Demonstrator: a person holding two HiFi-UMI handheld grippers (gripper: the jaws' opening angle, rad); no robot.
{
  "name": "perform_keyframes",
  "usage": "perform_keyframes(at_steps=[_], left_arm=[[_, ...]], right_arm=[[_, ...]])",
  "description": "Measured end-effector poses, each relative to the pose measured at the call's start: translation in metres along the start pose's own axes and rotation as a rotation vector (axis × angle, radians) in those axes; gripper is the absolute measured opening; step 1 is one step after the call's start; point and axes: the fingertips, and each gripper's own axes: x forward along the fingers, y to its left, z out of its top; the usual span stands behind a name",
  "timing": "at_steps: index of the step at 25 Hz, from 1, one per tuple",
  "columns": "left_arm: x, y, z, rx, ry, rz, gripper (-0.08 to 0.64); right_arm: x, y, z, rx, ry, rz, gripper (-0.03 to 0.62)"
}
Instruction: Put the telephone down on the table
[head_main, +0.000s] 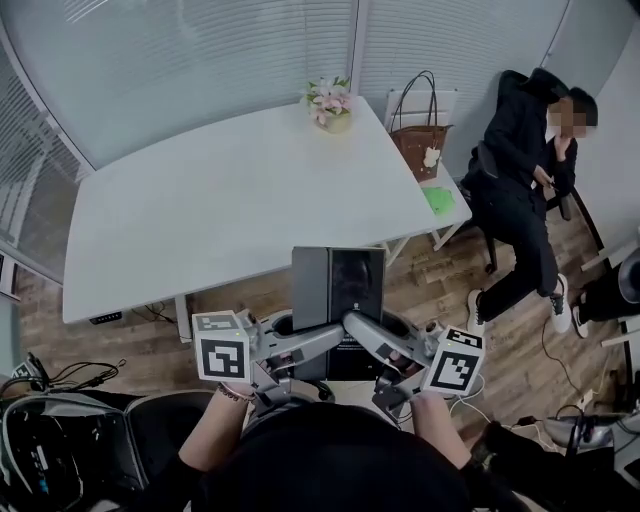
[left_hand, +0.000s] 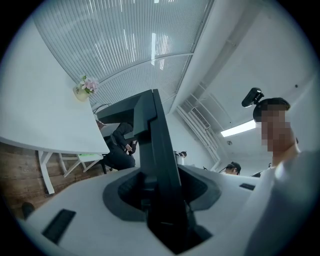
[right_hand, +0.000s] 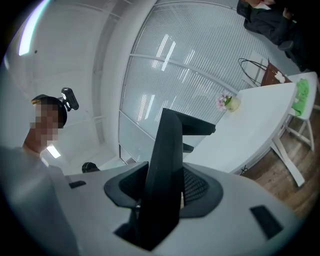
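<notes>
Two grippers share the load: the left gripper (head_main: 318, 340) and right gripper (head_main: 362, 330) meet at lower centre of the head view, each with its jaws clamped on the lower edge of the phone (head_main: 338, 285). The left gripper view shows the dark slab (left_hand: 155, 135) standing on edge between the pads of that gripper (left_hand: 160, 200). The right gripper view shows the same at its own jaws (right_hand: 160, 195), with the phone (right_hand: 170, 145) rising from the gap.

The phone is in the air, held level out in front of the person. In the head view it sits just below the near edge of the white bench (head_main: 230, 200), over the wood floor, and touches nothing but the jaws.

By my reading the task is under way but its main part is not done. The pick-up is complete and the carry looks close to the bench, yet the phone has not crossed onto the top. What is left: bring it over the bare surface, lower it until it rests, open both jaws and draw back. The middle of the bench is free; flowers (head_main: 330, 103) stand at the far edge and a bag (head_main: 420, 140) at the upper right.
</notes>
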Motion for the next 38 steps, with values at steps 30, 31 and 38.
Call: perform_keyframes(at_steps=[30,31,38], left_arm=[[0.015,0.133,0.171,-0.018,0.033,0.0,0.201],[0.015,0.138,0.177,-0.02,0.033,0.0,0.201],[0.02,0.166,0.209,-0.029,0.046,-0.007,0.201]], right_arm=[[0.144,-0.11,0.121,0.034,-0.022,-0.029,0.175],[0.149,-0.114,0.125,0.036,-0.022,-0.032,0.175],[0.176,-0.138,0.148,0.047,-0.032,-0.051,0.175]])
